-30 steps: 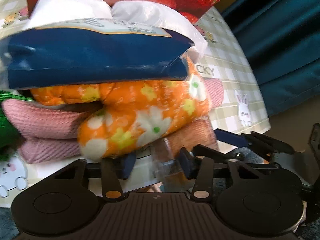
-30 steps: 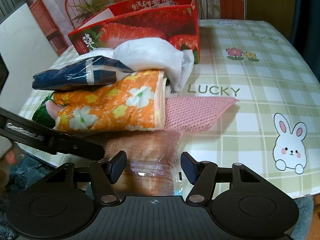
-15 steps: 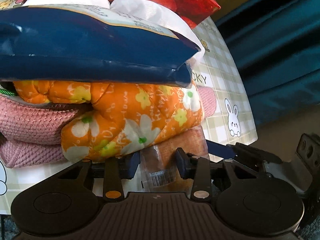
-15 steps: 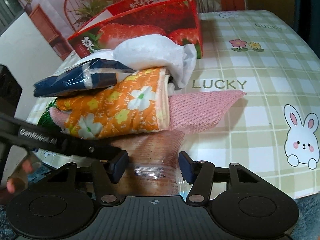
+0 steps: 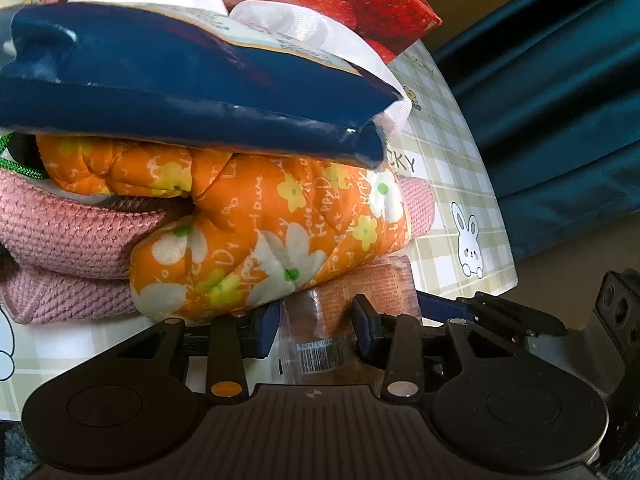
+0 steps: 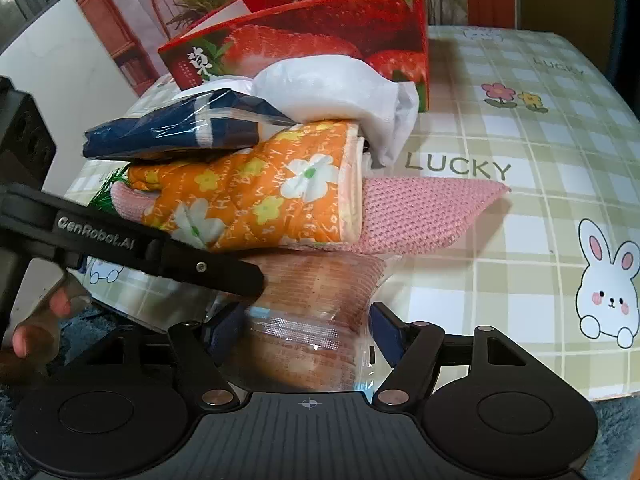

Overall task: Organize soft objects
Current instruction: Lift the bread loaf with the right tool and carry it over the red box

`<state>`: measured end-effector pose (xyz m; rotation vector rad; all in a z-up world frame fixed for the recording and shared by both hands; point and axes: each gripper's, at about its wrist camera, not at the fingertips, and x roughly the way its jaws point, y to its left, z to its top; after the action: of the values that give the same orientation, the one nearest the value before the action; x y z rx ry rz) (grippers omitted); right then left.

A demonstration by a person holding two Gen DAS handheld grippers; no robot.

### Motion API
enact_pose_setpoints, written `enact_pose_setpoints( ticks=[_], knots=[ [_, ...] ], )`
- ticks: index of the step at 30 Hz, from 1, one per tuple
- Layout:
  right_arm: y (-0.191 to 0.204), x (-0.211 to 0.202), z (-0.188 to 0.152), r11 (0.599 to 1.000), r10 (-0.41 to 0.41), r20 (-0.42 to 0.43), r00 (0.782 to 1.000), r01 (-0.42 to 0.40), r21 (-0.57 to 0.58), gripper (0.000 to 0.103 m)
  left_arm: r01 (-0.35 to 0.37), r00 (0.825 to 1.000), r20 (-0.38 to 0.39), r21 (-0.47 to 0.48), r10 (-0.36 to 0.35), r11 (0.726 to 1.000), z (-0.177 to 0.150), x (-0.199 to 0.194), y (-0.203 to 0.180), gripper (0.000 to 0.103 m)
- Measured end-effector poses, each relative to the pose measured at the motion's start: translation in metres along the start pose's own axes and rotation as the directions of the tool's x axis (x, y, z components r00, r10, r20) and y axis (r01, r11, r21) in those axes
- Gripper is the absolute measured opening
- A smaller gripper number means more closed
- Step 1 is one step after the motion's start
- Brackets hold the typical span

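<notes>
A clear-wrapped bread packet (image 6: 316, 304) lies at the table's near edge, partly under a pile. Its barcoded end (image 5: 316, 354) sits between the pads of my left gripper (image 5: 316, 326), which is shut on it. My right gripper (image 6: 304, 328) straddles the same packet from the other side; its jaws are opening and the pads stand just off the wrap. The pile holds an orange flowered mitt (image 5: 280, 236), a pink knitted cloth (image 6: 424, 216), a dark blue packet (image 5: 192, 84) and a white cloth (image 6: 332, 88). One of the left gripper's fingers (image 6: 208, 272) crosses the right wrist view.
A red strawberry box (image 6: 320, 40) stands open behind the pile. The checked tablecloth (image 6: 520, 208) with rabbits runs bare to the right. A dark teal seat (image 5: 560, 100) lies beyond the table's edge. A person's hand (image 6: 44, 320) shows at the lower left. Something green (image 6: 108, 192) pokes out under the pile.
My right gripper's jaws closed a little on the bread packet, then spread wider than before. The left gripper edged closer to the pile and kept its grip.
</notes>
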<state>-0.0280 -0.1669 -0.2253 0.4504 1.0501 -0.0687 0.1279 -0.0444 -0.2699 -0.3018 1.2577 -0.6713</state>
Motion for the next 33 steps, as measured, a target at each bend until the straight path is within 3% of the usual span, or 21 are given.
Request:
enact_pose_setpoints(
  ticks=[5, 8, 11, 20, 33],
  knots=[
    [-0.007, 0.003, -0.001, 0.999, 0.031, -0.001, 1.000, -0.031, 0.038, 0.066, -0.011, 1.000, 0.001, 0.022, 0.011, 1.000, -0.004, 0.008, -0.006, 0.038],
    [-0.003, -0.002, -0.001, 0.999, 0.042, 0.017, 0.999, -0.042, 0.019, 0.056, 0.001, 1.000, 0.006, 0.046, -0.001, 0.999, -0.002, 0.003, -0.011, 0.034],
    [0.007, -0.012, 0.002, 0.999, 0.027, 0.045, 0.999, -0.026, -0.025, 0.047, -0.007, 0.999, 0.045, 0.105, 0.002, 0.994, 0.001, -0.007, -0.026, 0.032],
    [0.021, -0.052, 0.011, 0.995, -0.002, 0.168, 0.986, 0.020, -0.101, 0.044, -0.022, 0.988, 0.155, 0.209, -0.011, 0.978, 0.003, -0.039, -0.060, 0.032],
    [0.033, -0.109, 0.064, 0.976, 0.000, 0.368, 0.930, 0.079, -0.201, 0.044, -0.037, 0.938, 0.338, 0.317, -0.077, 0.948, 0.044, -0.093, -0.100, 0.032]
  ],
)
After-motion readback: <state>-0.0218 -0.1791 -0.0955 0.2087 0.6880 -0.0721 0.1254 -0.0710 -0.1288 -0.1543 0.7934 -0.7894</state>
